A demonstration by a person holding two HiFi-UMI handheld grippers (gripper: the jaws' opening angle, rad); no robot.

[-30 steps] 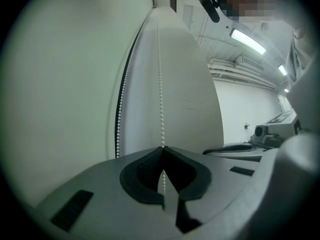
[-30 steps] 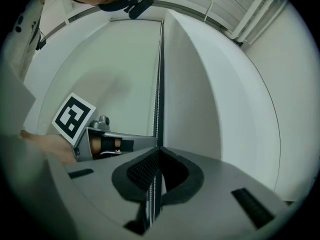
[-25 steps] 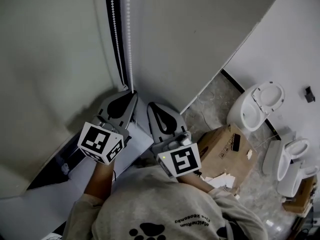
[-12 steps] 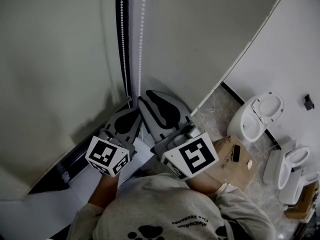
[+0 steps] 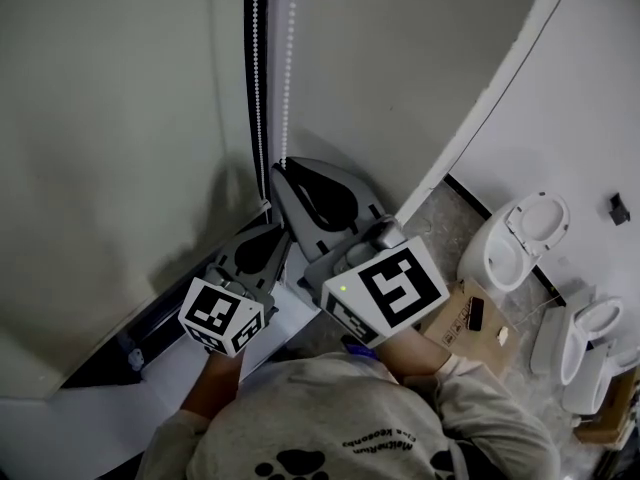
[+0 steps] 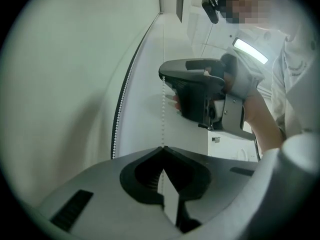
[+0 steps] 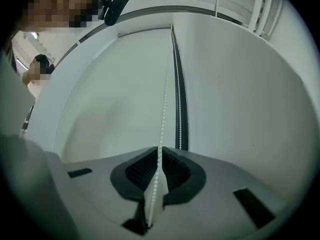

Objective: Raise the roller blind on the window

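Observation:
The pale roller blind (image 5: pixel 110 118) hangs beside a dark gap (image 5: pixel 249 58). A white bead chain (image 5: pixel 291 68) runs down it in two strands. My right gripper (image 5: pixel 283 164) is the higher one, its jaws together on one strand, which passes between the pads (image 7: pixel 161 156). In the left gripper view that same bead chain (image 6: pixel 163 114) drops straight from the right gripper (image 6: pixel 165 80) to my left gripper (image 6: pixel 162 147), which is shut on it lower down. In the head view the left gripper (image 5: pixel 268 208) sits just below and left of the right one. The second strand (image 6: pixel 119 119) follows the dark gap.
A white window sill (image 5: pixel 150 368) lies below the blind. On the floor to the right stand a cardboard box (image 5: pixel 470 318) and white toilets (image 5: pixel 515 238). A white wall (image 5: pixel 590 88) closes the right side.
My right gripper has risen along the bead chain from beside the left gripper to above it. The left gripper has stayed where it was, still shut on the chain.

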